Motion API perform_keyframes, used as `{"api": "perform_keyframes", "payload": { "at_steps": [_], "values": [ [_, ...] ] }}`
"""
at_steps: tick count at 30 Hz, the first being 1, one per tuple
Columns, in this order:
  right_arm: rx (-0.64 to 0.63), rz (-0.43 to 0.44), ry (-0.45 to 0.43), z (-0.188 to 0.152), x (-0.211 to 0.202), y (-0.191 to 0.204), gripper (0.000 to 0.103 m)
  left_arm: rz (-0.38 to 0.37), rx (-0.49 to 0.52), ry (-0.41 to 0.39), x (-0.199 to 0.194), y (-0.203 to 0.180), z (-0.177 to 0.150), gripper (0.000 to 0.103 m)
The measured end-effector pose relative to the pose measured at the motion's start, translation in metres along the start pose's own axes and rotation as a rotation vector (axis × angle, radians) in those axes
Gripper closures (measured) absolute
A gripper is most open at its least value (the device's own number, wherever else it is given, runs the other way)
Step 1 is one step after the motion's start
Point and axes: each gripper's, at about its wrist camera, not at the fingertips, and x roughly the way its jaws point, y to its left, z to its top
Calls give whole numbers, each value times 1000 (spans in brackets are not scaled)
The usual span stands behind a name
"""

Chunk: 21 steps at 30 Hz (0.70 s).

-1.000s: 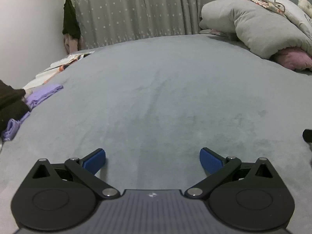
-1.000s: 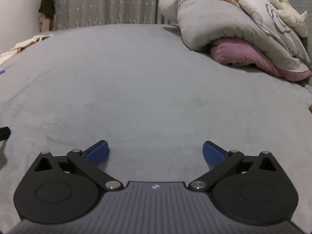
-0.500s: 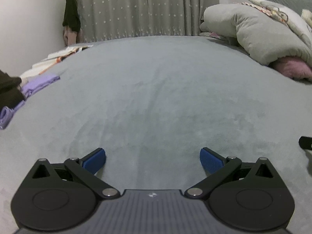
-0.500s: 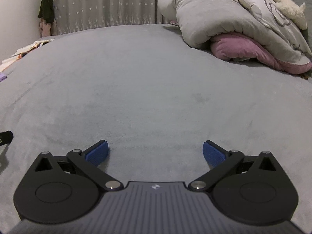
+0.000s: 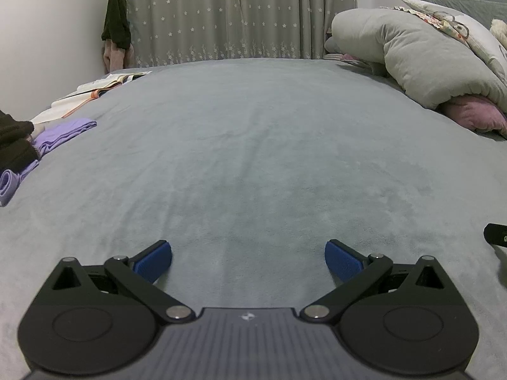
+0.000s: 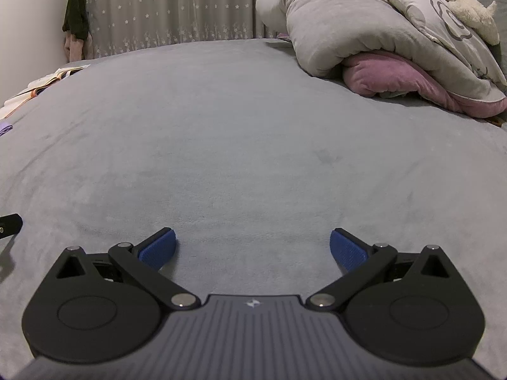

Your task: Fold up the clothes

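Grey plush bedspread (image 5: pixel 253 145) fills both of our views, smooth and bare in the middle. We hold the left gripper (image 5: pixel 248 258) low over it, its jaws spread wide with nothing between the blue pads (image 5: pixel 153 261). Our right gripper (image 6: pixel 252 248) sits the same way, jaws wide apart and empty, just above the cover; a black edge of it shows at the right border of the left view.

Clothes lie far off to our left, at the bed's edge. We see a lilac garment (image 5: pixel 63 133) there, a flat folded piece whose long axis runs away from us and slightly rightward, its far end towards the curtain (image 5: pixel 237 15). A second lilac roll (image 5: pixel 9 183) lies nearer us, and a dark garment (image 5: pixel 14 145) rests on the lilac cloth between them. In the right view only a sliver of lilac shows at the left border.

An open book (image 5: pixel 104 84) lies beyond the clothes. A grey duvet (image 6: pixel 348 25) is heaped over a pink blanket (image 6: pixel 396 77) at the far right, with a cream plush toy (image 6: pixel 465 6) on top.
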Motion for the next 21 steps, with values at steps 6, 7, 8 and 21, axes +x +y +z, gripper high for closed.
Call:
{"api": "perform_keyframes", "payload": {
  "at_steps": [6,7,8,21],
  "values": [
    [0,0,0,0,0,-1,0,0,-6,0,0,-1,-1,0],
    [0,0,0,0,-1,-1,0,-1,-6,0,-1,1,-1,0],
    [0,0,0,0,0,-1,0,-1,-7,0,-1,1,-1,0],
    [0,1,0,0,1,-2,0,5,-6,-1,-4,1,-3,0]
  ]
}}
